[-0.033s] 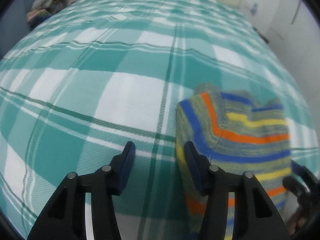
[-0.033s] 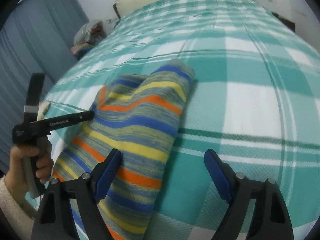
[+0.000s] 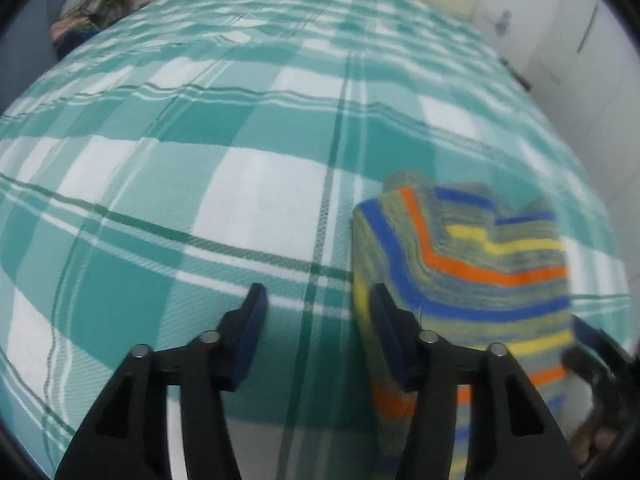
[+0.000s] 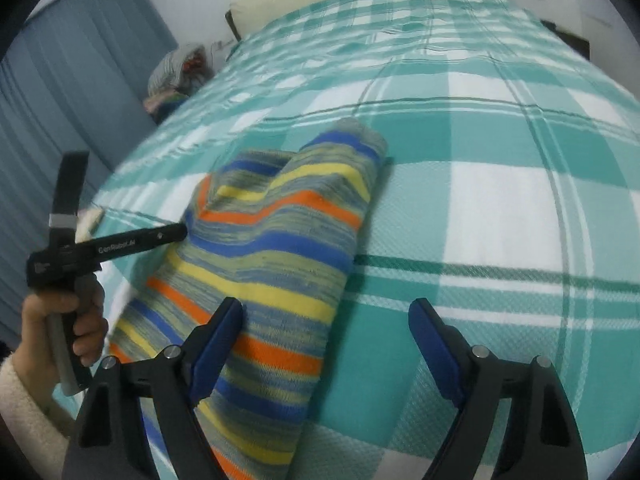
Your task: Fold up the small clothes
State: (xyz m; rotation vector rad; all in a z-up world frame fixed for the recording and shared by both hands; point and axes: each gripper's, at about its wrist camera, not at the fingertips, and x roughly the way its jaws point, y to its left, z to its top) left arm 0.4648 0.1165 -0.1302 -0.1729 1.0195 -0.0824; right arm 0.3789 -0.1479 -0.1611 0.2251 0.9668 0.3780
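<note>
On the teal plaid bed (image 4: 500,208), a striped knit garment (image 4: 276,248) lay already doubled into a narrow bundle, so the fold looked well along. Both tools stood spread but were closing: the left tool (image 3: 316,320) had only bedcover between its fingers, the garment's edge just beside its right finger, while the right tool (image 4: 326,334) straddled the garment's near edge without pinching it. Next, I judged, each needed to pinch an edge for another fold.
</note>
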